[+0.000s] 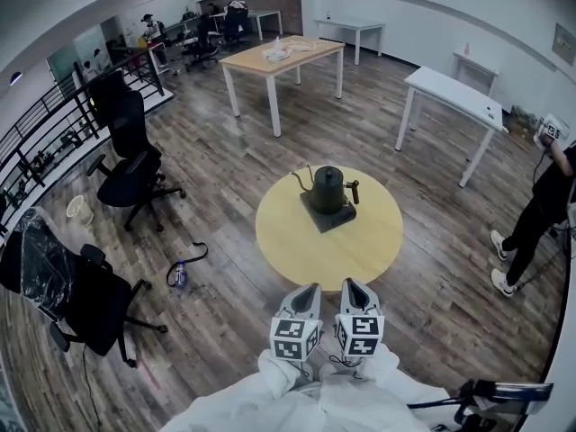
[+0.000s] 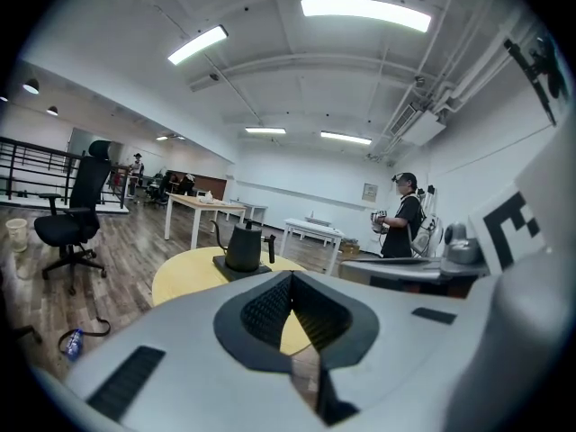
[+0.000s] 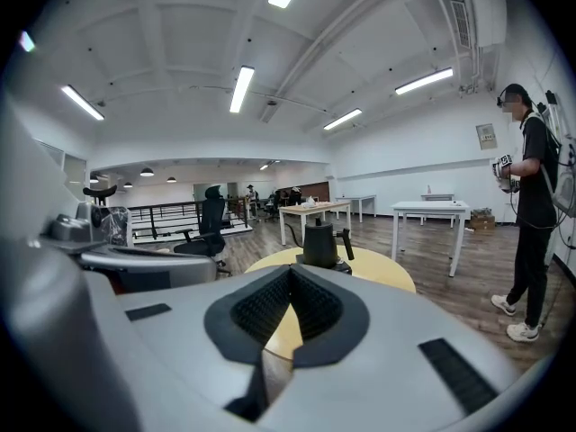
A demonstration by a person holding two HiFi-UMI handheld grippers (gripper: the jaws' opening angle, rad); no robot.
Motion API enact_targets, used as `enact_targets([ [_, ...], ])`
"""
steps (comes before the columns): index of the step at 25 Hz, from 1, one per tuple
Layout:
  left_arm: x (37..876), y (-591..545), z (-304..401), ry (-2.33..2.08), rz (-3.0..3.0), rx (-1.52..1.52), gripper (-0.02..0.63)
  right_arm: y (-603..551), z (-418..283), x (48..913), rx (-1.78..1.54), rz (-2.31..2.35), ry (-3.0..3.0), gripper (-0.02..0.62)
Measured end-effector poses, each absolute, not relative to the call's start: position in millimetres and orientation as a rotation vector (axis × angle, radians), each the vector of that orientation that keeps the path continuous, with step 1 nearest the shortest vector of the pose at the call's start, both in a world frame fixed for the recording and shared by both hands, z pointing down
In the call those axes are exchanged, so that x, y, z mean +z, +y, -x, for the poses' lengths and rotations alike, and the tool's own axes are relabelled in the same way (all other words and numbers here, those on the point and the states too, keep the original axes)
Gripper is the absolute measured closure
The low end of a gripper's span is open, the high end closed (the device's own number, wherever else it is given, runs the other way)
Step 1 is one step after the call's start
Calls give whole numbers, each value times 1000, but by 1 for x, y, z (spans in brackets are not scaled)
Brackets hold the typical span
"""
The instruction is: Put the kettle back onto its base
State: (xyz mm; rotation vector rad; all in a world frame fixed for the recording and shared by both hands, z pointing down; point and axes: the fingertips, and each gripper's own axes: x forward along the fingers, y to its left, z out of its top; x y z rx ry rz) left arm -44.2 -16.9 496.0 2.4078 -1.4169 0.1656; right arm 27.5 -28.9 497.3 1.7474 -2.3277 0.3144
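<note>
1. We see a dark metal gooseneck kettle [image 1: 328,187] standing upright on its square black base [image 1: 324,221], towards the far side of a round yellow wooden table [image 1: 297,246].
2. Our grey left gripper [image 1: 309,288] hovers by the table's near edge, its jaws pressed together on nothing.
3. Our grey right gripper [image 1: 353,283] sits just beside it on the right, jaws likewise closed and empty.
4. A person in black [image 1: 540,214] stands at the far right.

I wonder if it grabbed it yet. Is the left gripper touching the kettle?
Apart. In the head view the left gripper hangs at the near edge of the table, bare top between it and the kettle.
</note>
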Motion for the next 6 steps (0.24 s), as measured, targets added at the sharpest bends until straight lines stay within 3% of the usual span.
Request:
enact_targets([
  [6, 506, -12, 56, -1445, -2356, 161, 604, -25, -19, 503, 313, -1726, -2329, 583],
])
